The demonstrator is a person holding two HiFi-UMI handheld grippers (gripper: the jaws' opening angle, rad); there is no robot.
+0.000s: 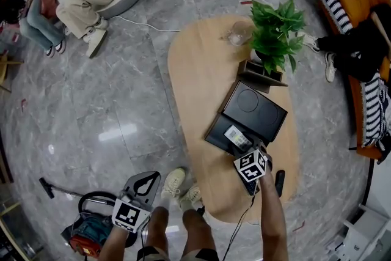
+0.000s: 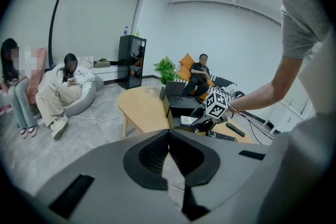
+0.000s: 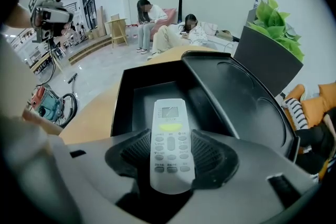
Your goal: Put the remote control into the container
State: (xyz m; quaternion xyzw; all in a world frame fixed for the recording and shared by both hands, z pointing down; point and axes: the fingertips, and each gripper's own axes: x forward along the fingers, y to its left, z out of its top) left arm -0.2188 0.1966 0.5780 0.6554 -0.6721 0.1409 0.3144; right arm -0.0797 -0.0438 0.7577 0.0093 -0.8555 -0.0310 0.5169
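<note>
The right gripper pinches the white remote over the black container. Released askew, it could catch the rim (the left gripper, jaws together, hangs aside).

Remote: white plastic, smooth, matt. Container: blk plastic w/ slight sheen. Surface: pale wood, smooth. Floor: grey marble-look, glossy. Fingers: blk ribbed pads.

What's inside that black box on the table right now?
Only the white remote, held in the right gripper, reaches over the open part of the box; the floor that shows looks bare. The lid covers the rest.
</note>
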